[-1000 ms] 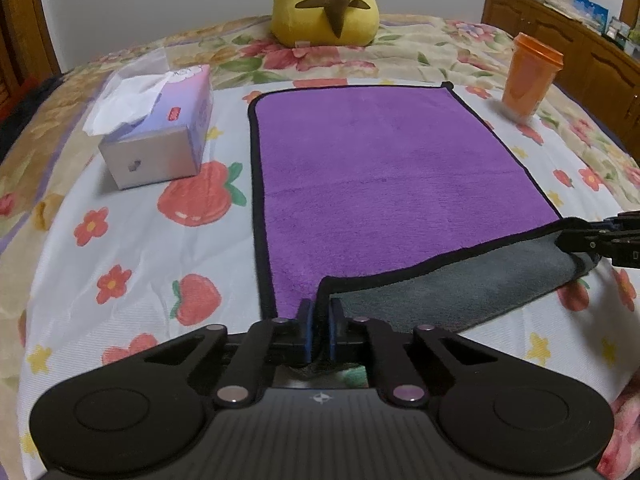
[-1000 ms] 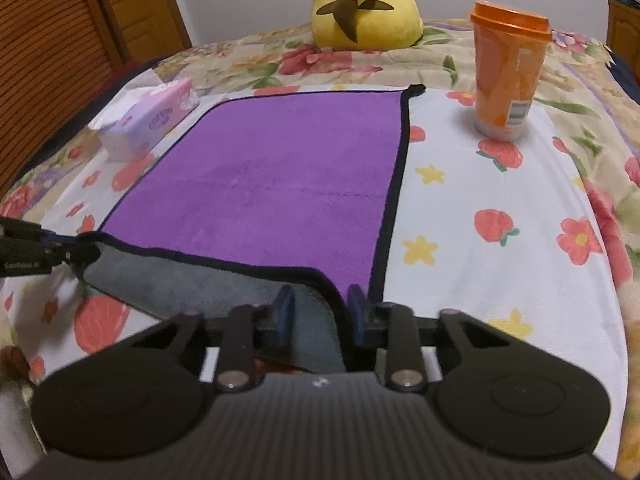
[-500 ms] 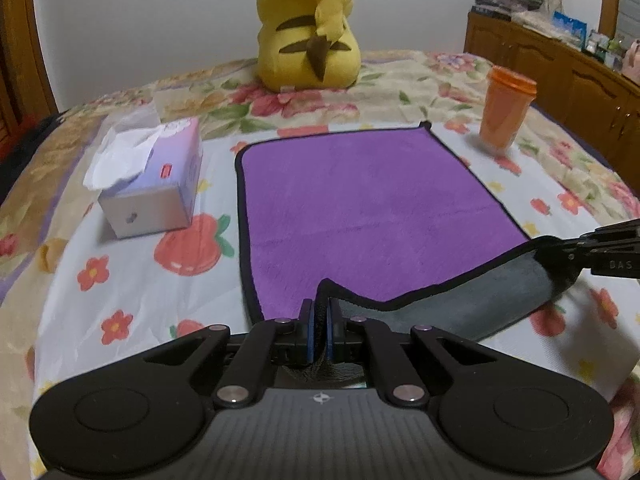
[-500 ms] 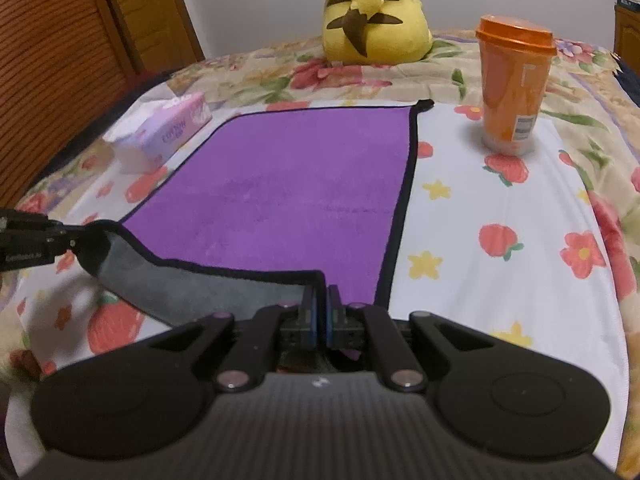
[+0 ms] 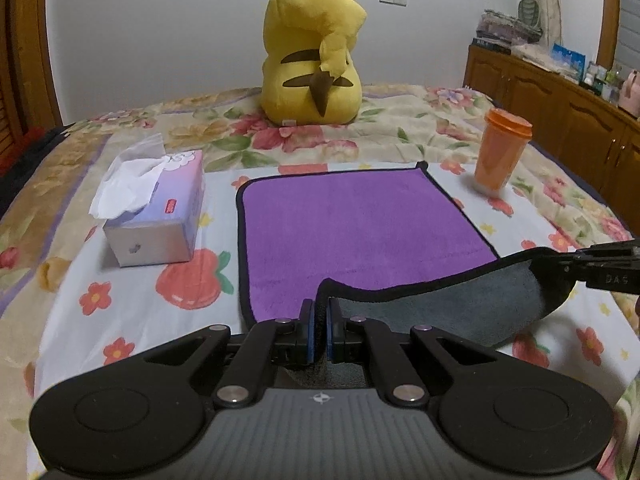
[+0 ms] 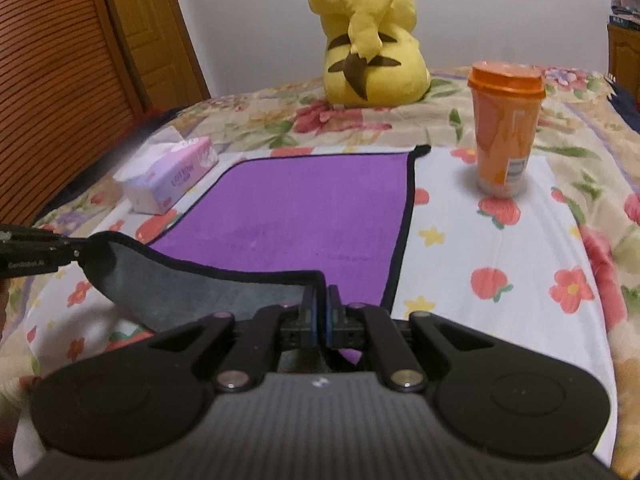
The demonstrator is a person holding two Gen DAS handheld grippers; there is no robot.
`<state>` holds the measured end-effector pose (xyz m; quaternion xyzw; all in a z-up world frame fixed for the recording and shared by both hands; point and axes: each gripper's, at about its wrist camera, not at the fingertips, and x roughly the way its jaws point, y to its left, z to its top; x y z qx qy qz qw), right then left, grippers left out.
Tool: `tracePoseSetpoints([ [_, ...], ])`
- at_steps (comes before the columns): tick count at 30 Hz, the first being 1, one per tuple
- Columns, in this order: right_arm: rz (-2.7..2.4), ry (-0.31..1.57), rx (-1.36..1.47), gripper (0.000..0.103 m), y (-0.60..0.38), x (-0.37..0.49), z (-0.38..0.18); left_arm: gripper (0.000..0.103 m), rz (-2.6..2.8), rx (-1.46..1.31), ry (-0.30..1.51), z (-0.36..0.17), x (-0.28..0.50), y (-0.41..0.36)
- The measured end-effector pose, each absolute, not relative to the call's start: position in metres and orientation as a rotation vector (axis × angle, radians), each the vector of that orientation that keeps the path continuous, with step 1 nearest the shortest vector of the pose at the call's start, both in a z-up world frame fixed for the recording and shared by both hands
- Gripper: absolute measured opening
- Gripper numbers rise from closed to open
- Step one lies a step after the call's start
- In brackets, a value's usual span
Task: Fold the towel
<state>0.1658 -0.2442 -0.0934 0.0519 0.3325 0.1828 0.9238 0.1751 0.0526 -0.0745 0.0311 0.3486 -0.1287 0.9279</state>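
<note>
Floral bed (image 5: 120, 320): purple towel (image 5: 352, 224), near edge lifted

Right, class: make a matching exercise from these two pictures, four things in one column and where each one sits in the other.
Things:
1. tissue box
2. orange cup
3. yellow plush toy
4. towel

Places:
A. beyond the towel's far edge
B. left of the towel
C. near corners pinched in the left claw and right claw
D. off the towel's far right corner

Pairs: 1-B, 2-D, 3-A, 4-C
</note>
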Motion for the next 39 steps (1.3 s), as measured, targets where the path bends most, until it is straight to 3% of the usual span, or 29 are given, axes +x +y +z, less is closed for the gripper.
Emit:
tracePoseSetpoints([
  [39,0.382,0.610,-0.020,0.005,-0.243,0.228,-0.094,0.008,-0.256,0.079,0.602,-0.060,0.239,0.046],
])
